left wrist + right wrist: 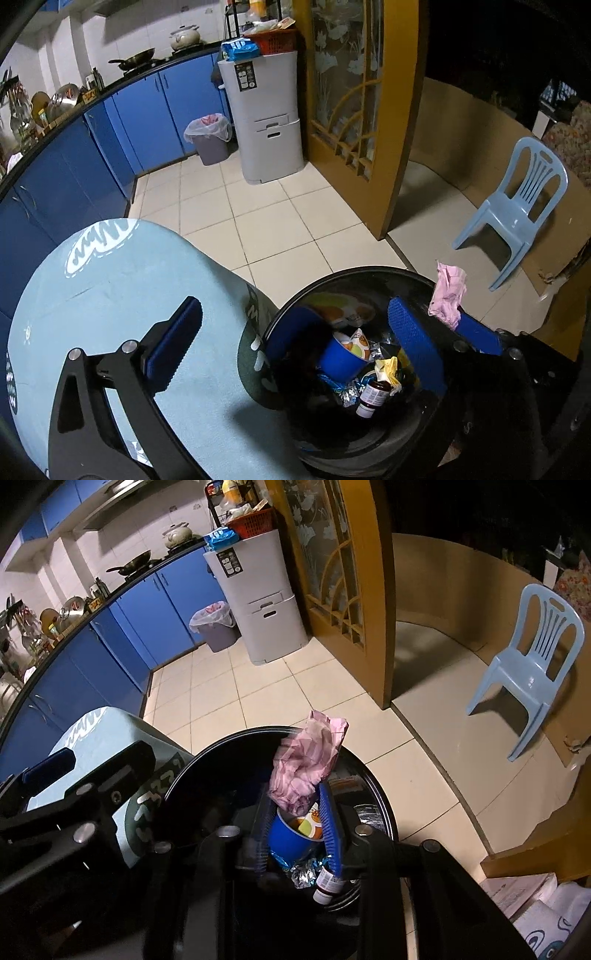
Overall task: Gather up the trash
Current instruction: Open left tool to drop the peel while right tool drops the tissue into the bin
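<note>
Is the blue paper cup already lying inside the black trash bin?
Yes. The blue paper cup lies on its side inside the black trash bin, among foil wrappers and a small bottle.

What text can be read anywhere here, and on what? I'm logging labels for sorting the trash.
None can be read for certain.
Black sticker on the tall grey plastic cabinet: print too small.
White label on the small dark glass bottle in the black round bin: blurred.
Blue paper cup: only a picture, lettering unclear.
White marks on the pale blue lid: a pattern, no legible words.
Blue packet atop the cabinet: unreadable.
</note>
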Available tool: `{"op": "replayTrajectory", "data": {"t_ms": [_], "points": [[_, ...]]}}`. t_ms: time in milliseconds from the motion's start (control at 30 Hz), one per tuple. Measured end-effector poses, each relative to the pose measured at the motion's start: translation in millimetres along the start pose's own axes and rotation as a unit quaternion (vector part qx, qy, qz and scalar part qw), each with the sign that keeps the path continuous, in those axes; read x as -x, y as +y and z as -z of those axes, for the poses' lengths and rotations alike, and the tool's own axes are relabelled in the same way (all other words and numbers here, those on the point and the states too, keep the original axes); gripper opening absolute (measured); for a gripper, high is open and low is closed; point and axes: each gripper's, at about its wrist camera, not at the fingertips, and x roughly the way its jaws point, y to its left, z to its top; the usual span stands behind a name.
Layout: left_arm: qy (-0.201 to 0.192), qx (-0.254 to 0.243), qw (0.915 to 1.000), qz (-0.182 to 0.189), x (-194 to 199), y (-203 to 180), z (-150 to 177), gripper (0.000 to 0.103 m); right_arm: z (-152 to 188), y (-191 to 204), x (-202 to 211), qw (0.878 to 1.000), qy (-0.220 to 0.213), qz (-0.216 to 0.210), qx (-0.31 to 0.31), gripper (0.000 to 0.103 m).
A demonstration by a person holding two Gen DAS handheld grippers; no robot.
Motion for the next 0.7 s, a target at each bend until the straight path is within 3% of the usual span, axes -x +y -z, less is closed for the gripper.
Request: {"op": "replayTrajectory", "data": {"t_ms": [33,67,700], "points": [[0.001,0.002,1.0,0.0,0,2,-1,0.099,0,0,0,1.0,0.0,0.0,-0.001,0.085],[0.002,0.005,1.0,-0.001,0,5,-1,0.099,1,-1,2,1.0,-0.007,-0.005,-0.003,0.091],[0.021,0.018,0.9994,0.019,1,17,4,0.099,3,6,7,1.0,-0.009,-0.006,-0.004,0.091]]}}
